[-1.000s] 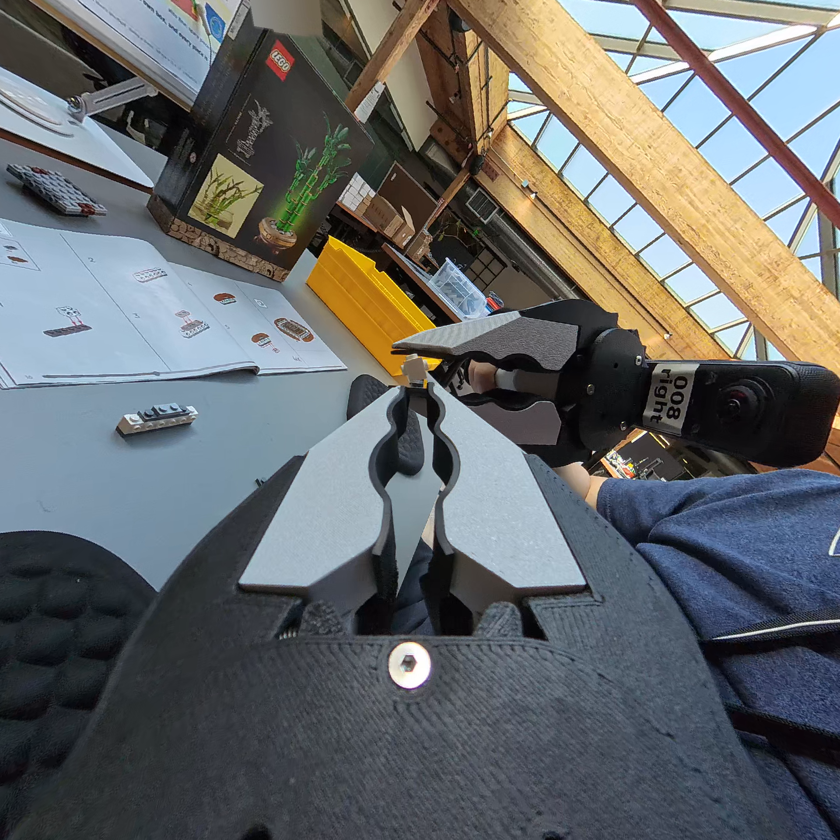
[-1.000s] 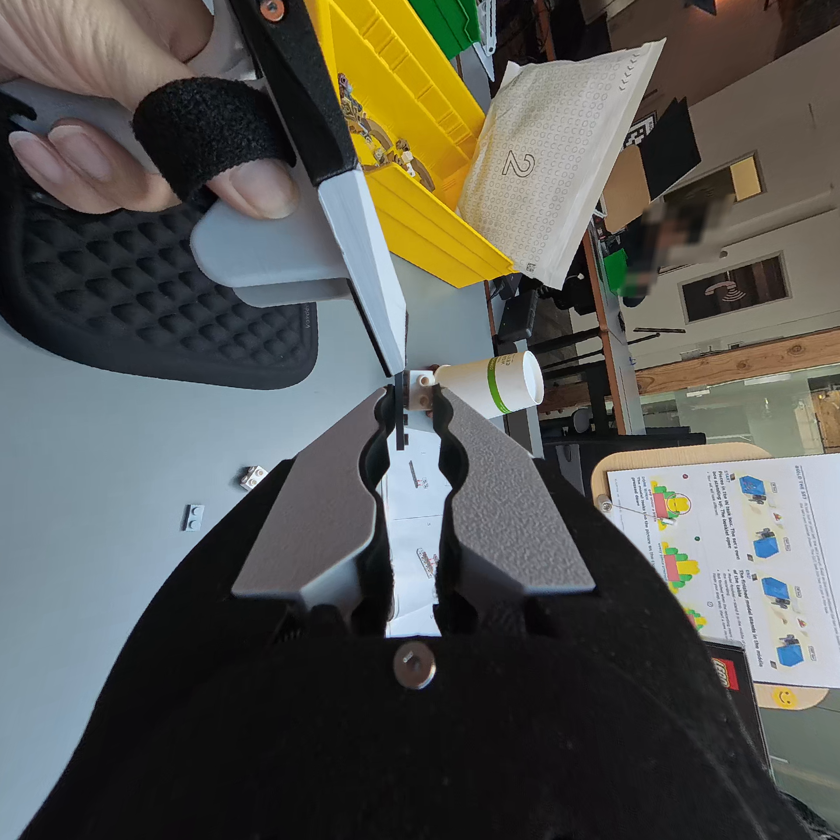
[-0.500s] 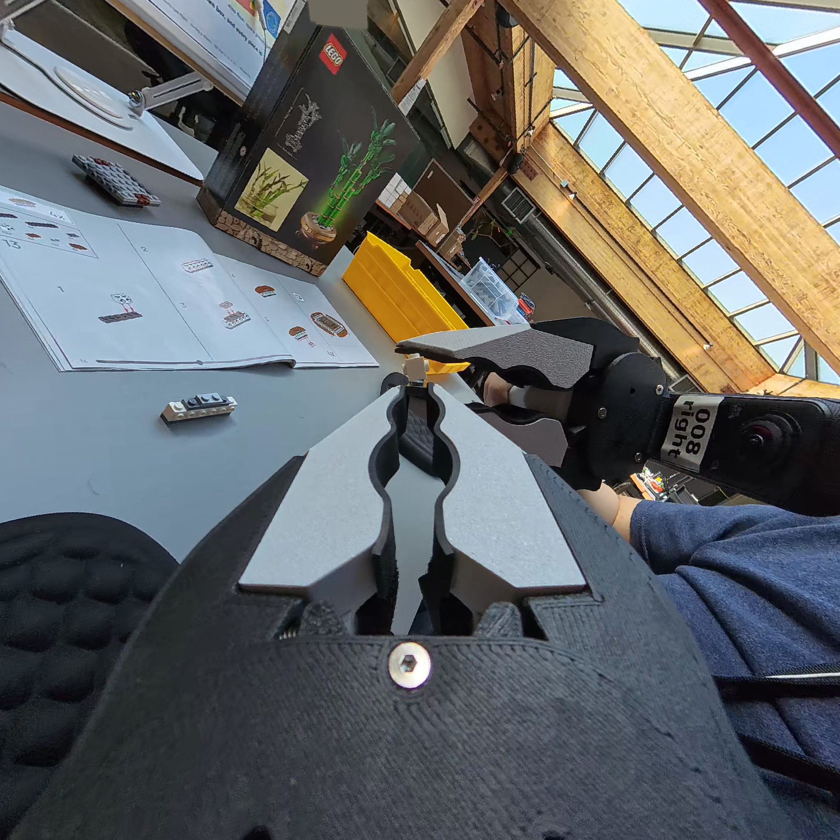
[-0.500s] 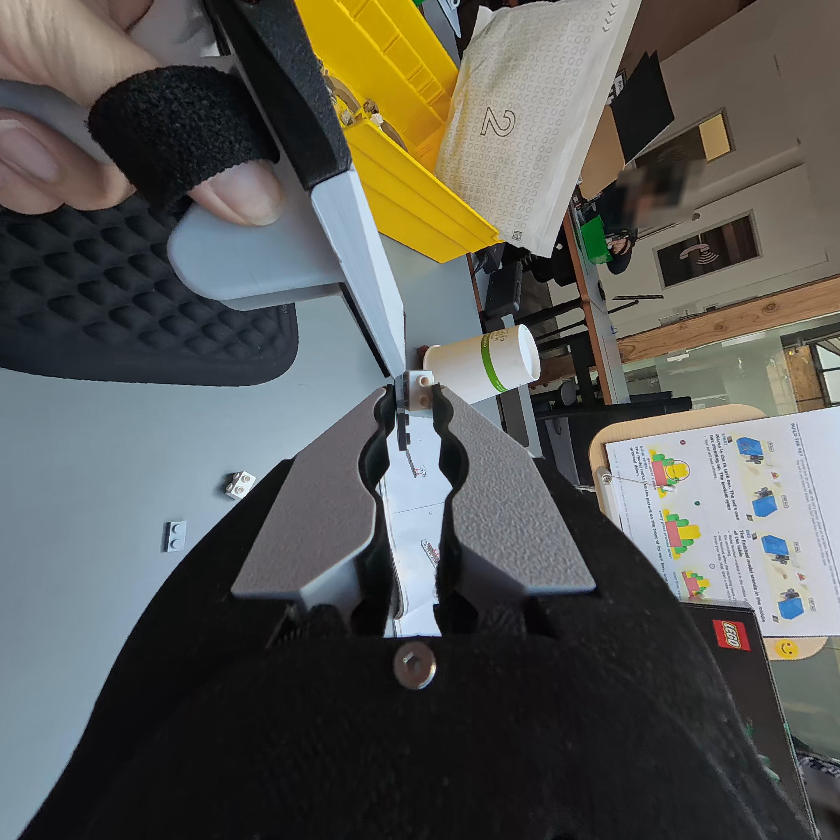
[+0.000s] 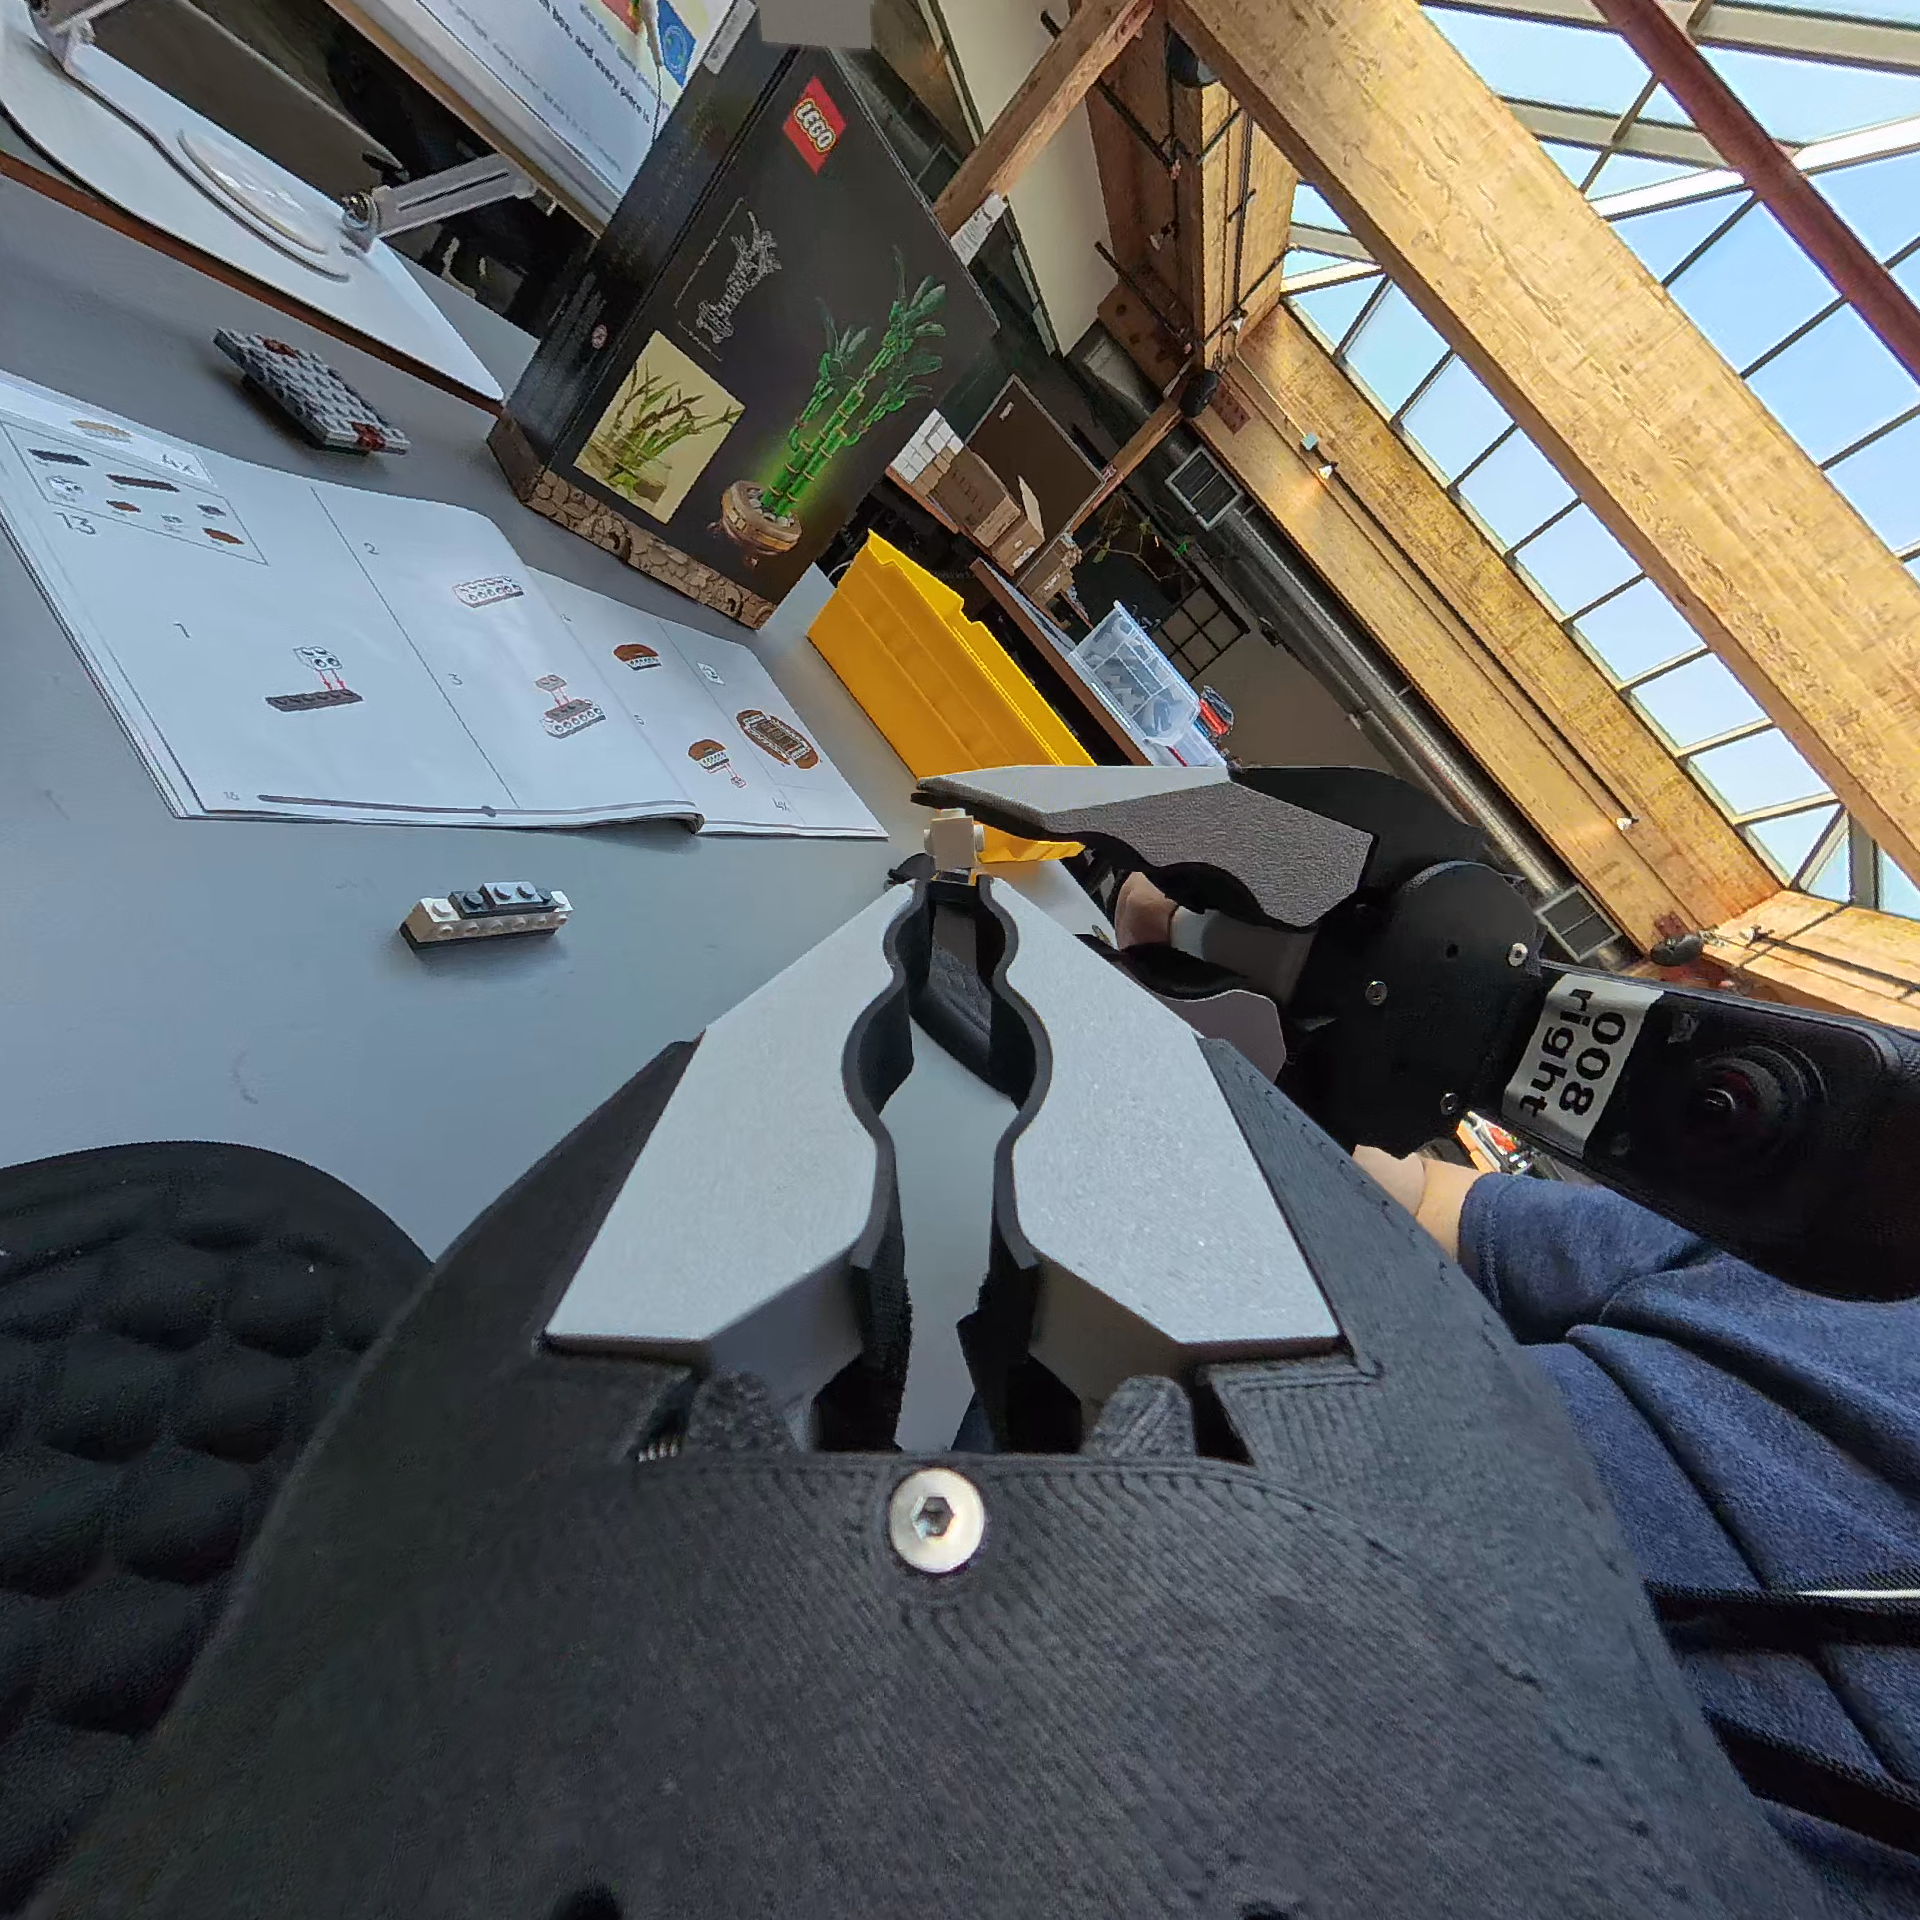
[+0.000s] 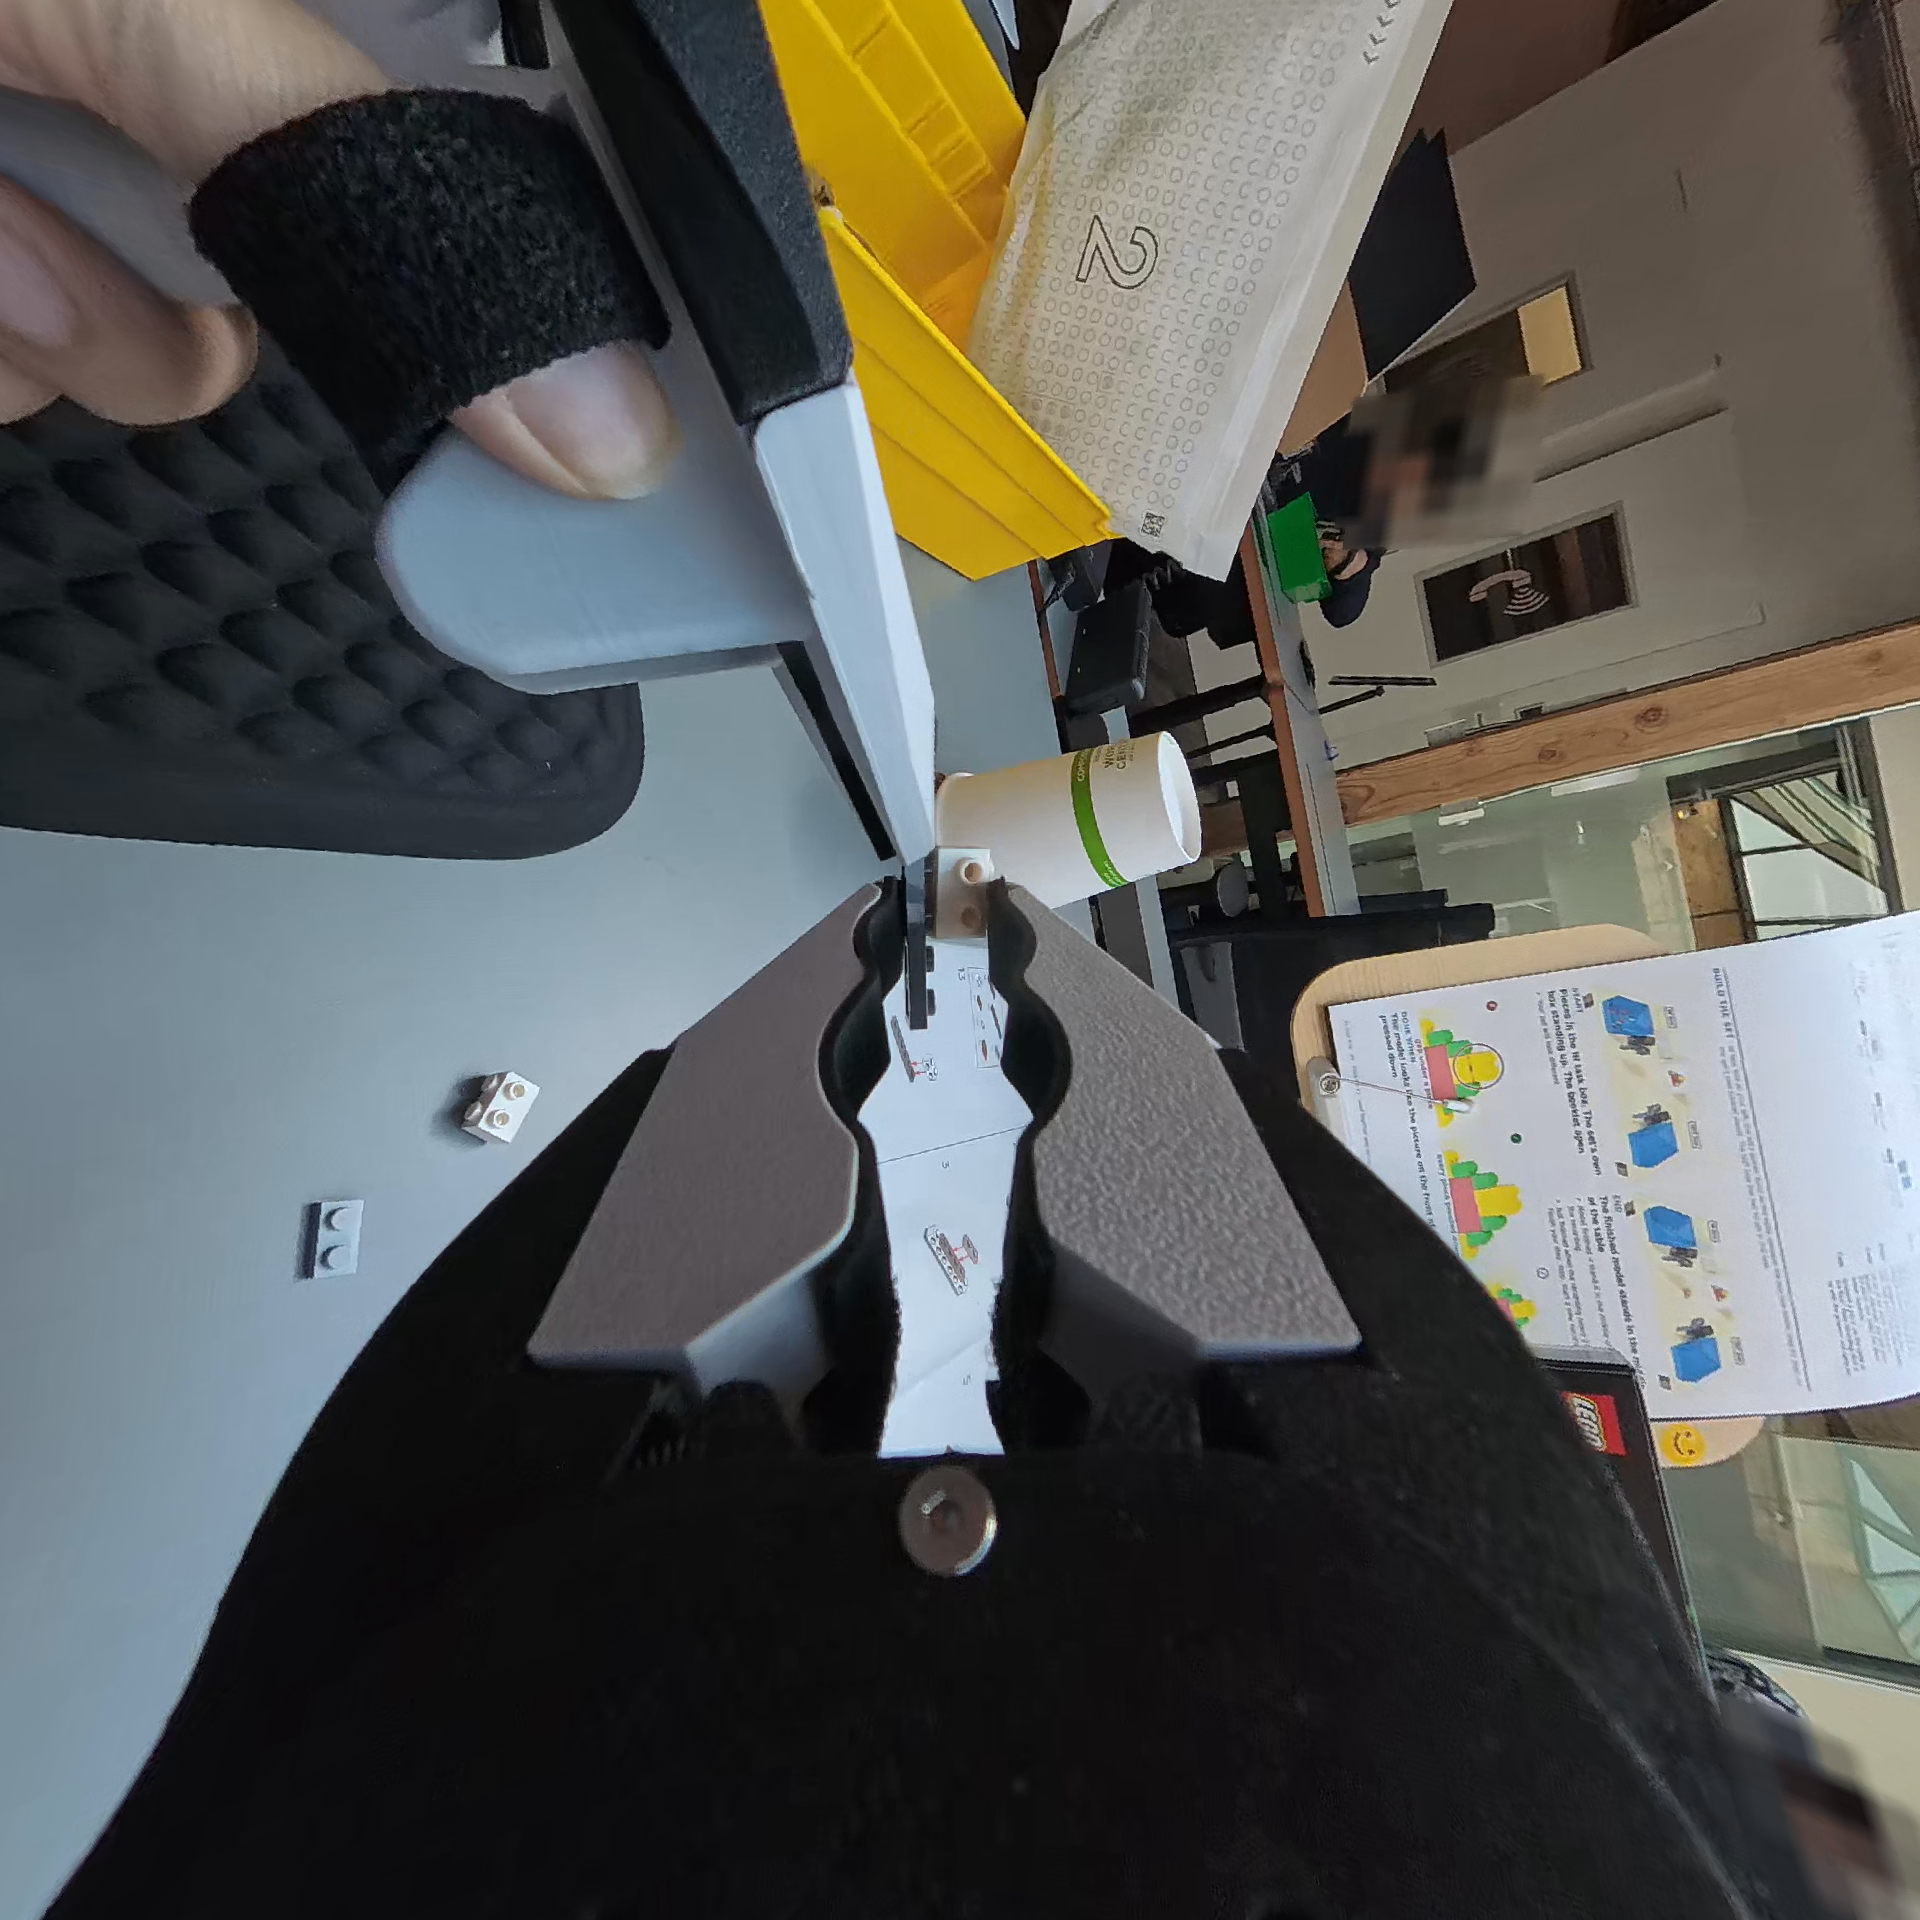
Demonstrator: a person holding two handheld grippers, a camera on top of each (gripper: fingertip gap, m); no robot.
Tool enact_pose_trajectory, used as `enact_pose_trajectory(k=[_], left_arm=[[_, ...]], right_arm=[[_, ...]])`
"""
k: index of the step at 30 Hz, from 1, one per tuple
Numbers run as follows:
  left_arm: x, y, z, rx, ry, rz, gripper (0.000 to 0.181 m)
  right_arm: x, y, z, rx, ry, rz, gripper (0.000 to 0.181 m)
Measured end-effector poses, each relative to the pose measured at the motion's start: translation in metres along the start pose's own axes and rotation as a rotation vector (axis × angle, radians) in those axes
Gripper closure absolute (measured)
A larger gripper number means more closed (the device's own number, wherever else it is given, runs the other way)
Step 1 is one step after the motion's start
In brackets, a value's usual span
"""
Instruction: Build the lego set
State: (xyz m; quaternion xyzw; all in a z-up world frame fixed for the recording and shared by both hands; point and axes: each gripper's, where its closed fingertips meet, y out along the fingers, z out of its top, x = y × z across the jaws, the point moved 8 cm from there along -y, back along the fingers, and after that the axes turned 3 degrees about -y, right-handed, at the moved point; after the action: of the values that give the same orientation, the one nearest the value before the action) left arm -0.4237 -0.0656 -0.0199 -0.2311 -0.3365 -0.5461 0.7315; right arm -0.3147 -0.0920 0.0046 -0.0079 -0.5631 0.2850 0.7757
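Observation:
My left gripper (image 5: 951, 883) is shut on the end of a thin black plate (image 6: 916, 961), held in the air above the grey table (image 5: 260, 1018). A small white brick (image 5: 954, 836) sits against that plate. My right gripper (image 6: 940, 899) meets it at the tips and is shut across the white brick (image 6: 961, 883) and the plate. In the right wrist view the left gripper's fingers (image 6: 862, 644) come in from the upper left with a hand on them. In the left wrist view the right gripper (image 5: 1143, 821) comes in from the right.
A small white and black assembly (image 5: 486, 909), an open instruction booklet (image 5: 416, 665), a grey plate assembly (image 5: 312, 395), the set's box (image 5: 748, 343) and a yellow bin (image 5: 935, 665) are on the table. A loose white brick (image 6: 500, 1107), a grey plate (image 6: 335, 1236), a paper cup (image 6: 1081, 821), a black mat (image 6: 260, 644) and a numbered bag (image 6: 1174, 260) also show. The tips of both grippers are at nearly the same place. The grey plate assembly (image 5: 312, 395) sits 35 cm or so from the ends of my right fingers.
Both grippers have shifted and tilted a little together over the table. They stay joined at the plate and white brick, and both grips are unchanged.

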Motion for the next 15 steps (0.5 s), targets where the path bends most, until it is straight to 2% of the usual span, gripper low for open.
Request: enact_pose_trajectory(k=[8,11,15], left_arm=[[-0.0052,0.002,-0.0024,0.008,-0.006,0.021,0.176],[-0.006,0.0015,-0.0029,0.005,-0.007,0.018,0.176],[-0.0038,-0.0013,-0.0019,-0.039,0.103,-0.019,0.172]], right_arm=[[-0.0045,0.0044,-0.0013,-0.043,-0.032,-0.014,0.167],[-0.0037,0.0048,-0.0032,-0.013,0.016,0.015,0.166],[0.0006,0.0021,-0.0046,0.023,0.088,0.095,0.166]])
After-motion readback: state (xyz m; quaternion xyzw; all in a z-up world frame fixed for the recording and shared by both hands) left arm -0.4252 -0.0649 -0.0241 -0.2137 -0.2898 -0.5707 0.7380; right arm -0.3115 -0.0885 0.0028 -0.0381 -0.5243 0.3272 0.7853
